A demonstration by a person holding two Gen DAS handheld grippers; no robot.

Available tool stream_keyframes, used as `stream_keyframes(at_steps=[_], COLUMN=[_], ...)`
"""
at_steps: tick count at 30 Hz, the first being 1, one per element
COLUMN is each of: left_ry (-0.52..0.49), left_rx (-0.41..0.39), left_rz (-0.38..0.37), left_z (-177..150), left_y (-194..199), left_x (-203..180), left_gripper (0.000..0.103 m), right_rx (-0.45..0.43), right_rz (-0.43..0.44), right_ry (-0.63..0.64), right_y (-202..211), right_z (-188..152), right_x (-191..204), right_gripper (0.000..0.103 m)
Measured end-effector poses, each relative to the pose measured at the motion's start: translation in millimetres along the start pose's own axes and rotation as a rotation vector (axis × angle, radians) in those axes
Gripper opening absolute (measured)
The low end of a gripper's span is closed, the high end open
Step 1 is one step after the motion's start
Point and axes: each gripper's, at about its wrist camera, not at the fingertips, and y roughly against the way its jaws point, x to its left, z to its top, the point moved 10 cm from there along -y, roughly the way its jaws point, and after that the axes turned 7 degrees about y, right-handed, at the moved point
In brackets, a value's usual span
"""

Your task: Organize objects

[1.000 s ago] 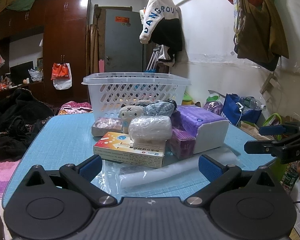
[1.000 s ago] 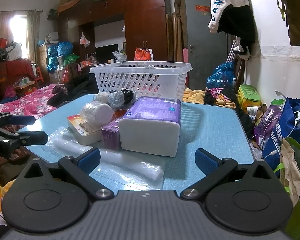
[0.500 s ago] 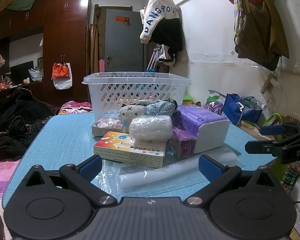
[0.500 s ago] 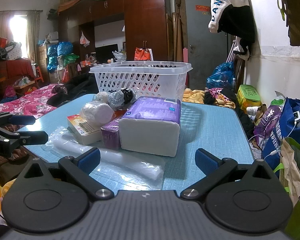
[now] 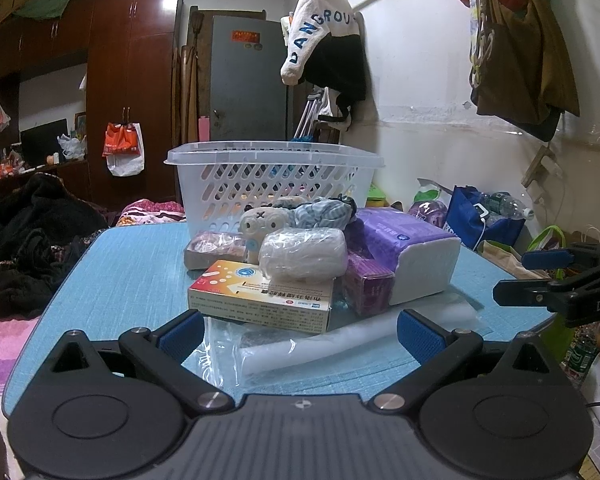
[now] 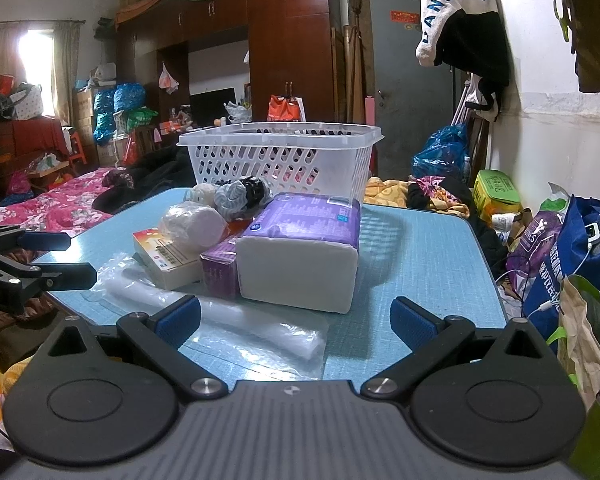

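Hovering at the near table edge, the left gripper [image 5: 298, 330] and right gripper [image 6: 296, 318] both had jaws spread wide, grasping nothing. The clutter, comprising a medicine box [image 5: 260, 296], a tissue pack [image 6: 300, 250] and a plush toy [image 5: 262, 222], lay piled before the white basket [image 5: 274, 180], probably staged for loading.

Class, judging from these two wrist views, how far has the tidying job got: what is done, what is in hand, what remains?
Done: nothing visible; the white basket seems to hold none of the pile. In hand: nothing; left gripper and right gripper are open. Left: tissue pack, medicine box, wrapped roll and plush toy on the blue table.
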Motion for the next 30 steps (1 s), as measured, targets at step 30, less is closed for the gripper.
stream_keyframes(at_steps=[30], left_ry=[0.004], left_rx=[0.012], left_rz=[-0.01], left_z=[-1.5], left_y=[-2.7], left_x=[-0.6], left_gripper=[0.103], right_rx=[0.006], right_rz=[0.001], right_ry=[0.006], right_y=[-1.4], right_z=[-4.0], right_x=[-0.1], right_gripper=[0.103])
